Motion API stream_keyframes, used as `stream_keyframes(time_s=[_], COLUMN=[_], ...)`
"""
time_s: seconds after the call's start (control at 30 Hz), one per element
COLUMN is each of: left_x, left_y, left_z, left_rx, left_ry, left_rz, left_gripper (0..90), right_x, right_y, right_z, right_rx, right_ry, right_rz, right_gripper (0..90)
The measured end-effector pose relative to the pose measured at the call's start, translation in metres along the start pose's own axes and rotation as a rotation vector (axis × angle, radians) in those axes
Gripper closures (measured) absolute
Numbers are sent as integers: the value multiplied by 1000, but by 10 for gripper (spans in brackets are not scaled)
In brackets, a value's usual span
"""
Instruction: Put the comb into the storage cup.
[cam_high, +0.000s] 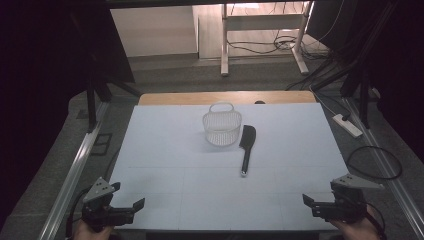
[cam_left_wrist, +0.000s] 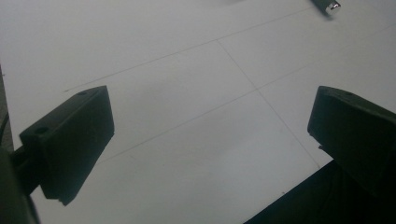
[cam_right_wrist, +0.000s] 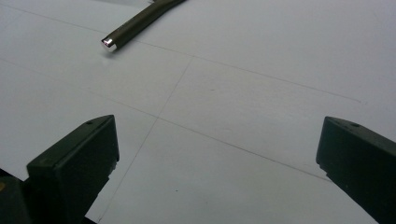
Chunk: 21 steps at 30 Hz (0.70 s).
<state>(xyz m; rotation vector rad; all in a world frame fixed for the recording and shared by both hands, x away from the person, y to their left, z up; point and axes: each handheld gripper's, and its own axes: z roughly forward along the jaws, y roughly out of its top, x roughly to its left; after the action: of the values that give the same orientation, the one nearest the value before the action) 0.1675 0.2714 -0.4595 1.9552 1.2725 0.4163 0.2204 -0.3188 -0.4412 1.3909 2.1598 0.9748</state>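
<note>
Both claws gape; knife (cam_high: 246, 149) lies lengthwise, handle toward the person.

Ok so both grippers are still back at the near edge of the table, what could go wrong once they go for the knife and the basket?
1. The black knife lies flat on the table, so jaws may slide off its thin handle or push it along.
2. Its blade sits right beside the white basket; a clumsy reach could knock the light basket over.
3. The left hand-held gripper and right hand-held gripper, both open, could collide reaching for the centre.
</note>
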Motion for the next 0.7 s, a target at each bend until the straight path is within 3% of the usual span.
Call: stream_keyframes(time_s=[0.13, 0.7], left_x=[1, 0], left_y=[1, 1], left_z=[1, 3], left_rx=[26, 32], left_ry=[-12, -25], left_rz=[-11, 4], left_gripper=[16, 17], right_x=[0, 0], right_y=[0, 0], right_z=[-1, 0], right_rx=[-2, 11], right_ry=[-2, 8], right_rz=[1, -4], right_gripper=[0, 0])
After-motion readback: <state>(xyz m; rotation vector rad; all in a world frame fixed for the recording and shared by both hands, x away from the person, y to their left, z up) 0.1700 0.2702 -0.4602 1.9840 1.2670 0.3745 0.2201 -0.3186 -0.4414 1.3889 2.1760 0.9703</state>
